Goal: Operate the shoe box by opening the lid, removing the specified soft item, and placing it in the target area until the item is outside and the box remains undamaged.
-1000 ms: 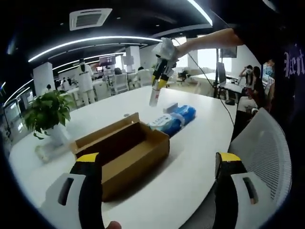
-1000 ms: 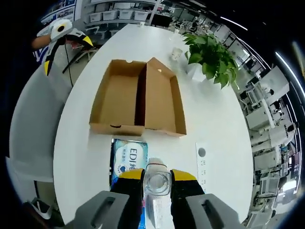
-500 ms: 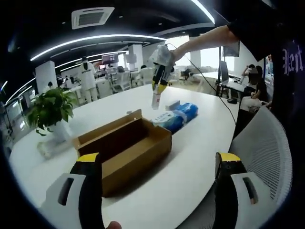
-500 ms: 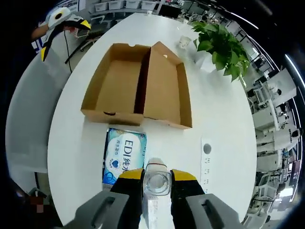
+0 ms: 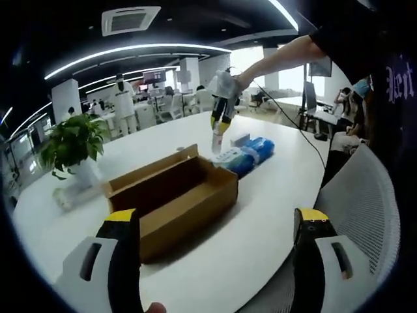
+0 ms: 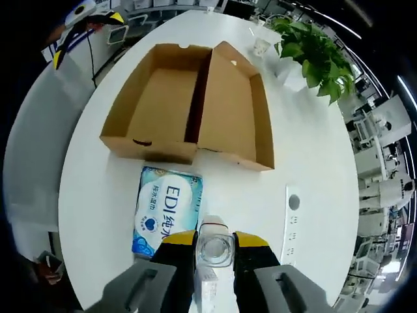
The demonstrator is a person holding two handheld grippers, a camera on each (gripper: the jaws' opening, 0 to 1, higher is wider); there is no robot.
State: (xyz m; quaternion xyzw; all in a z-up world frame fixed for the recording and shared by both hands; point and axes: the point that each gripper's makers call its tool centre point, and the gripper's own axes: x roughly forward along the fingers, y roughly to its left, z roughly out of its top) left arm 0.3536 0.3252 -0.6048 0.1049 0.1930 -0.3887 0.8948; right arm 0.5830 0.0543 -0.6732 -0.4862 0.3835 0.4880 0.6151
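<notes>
The brown shoe box [image 5: 171,195] lies open on the white table [image 5: 260,215], its lid [image 6: 231,107] folded back beside the empty tray [image 6: 156,104]. A blue soft packet [image 6: 166,208] marked EDI lies on the table just outside the box, also seen as the packet [image 5: 251,153]. My right gripper [image 6: 215,238] is shut on a clear bottle [image 6: 215,250] and hangs above the table right of the packet. A person's arm holds that right gripper [image 5: 220,120], with the bottle [image 5: 215,143] pointing down. My left gripper [image 5: 215,218] stays open near the table's edge, holding nothing.
A potted plant [image 6: 313,45] and a small cup [image 6: 262,45] stand beyond the box. A white socket strip [image 6: 291,218] lies on the table right of the bottle. A white mesh chair [image 5: 365,208] stands at the table's edge. People stand and sit at desks behind.
The right gripper has come down with the bottle toward the table beside the packet; box and packet look larger in its view. The left gripper has barely moved.
</notes>
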